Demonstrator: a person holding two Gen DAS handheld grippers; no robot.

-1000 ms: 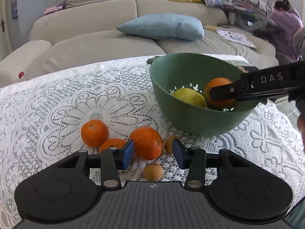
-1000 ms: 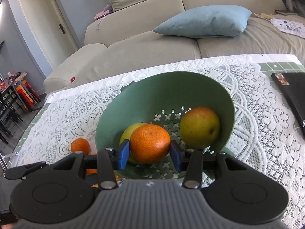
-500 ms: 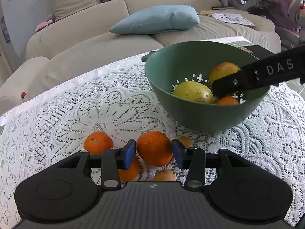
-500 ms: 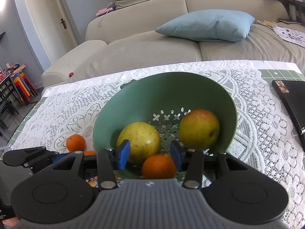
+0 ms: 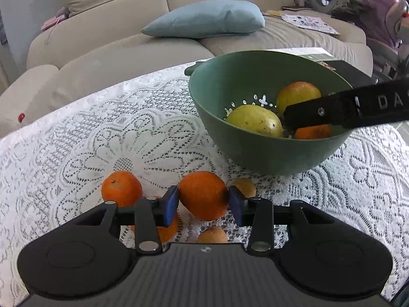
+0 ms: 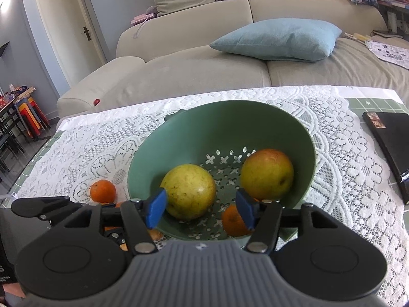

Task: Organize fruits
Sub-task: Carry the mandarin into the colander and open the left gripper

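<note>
A green colander bowl (image 5: pixel 265 153) (image 6: pixel 304 138) stands on the lace tablecloth. It holds a yellow-green fruit (image 6: pixel 190 192) (image 5: pixel 254 120), a reddish-yellow apple (image 6: pixel 267 174) (image 5: pixel 297 94) and a small orange (image 6: pixel 234 221) (image 5: pixel 313 131). My right gripper (image 6: pixel 202 208) is open and empty over the bowl's near rim. My left gripper (image 5: pixel 203 203) is shut on an orange (image 5: pixel 203 195), held just above the cloth. Another orange (image 5: pixel 121 188) (image 6: pixel 102 191), a part-hidden orange (image 5: pixel 166 230) and two small brownish fruits (image 5: pixel 242 186) (image 5: pixel 212 234) lie around it.
A black flat item (image 6: pixel 388 138) lies on the table's right side. A beige sofa (image 6: pixel 191 69) with a blue cushion (image 6: pixel 276 39) stands behind the table. A person (image 5: pixel 375 7) sits at the far right.
My right gripper opened and let its orange drop into the bowl. My left gripper closed on an orange and raised it slightly, nearer the bowl.
</note>
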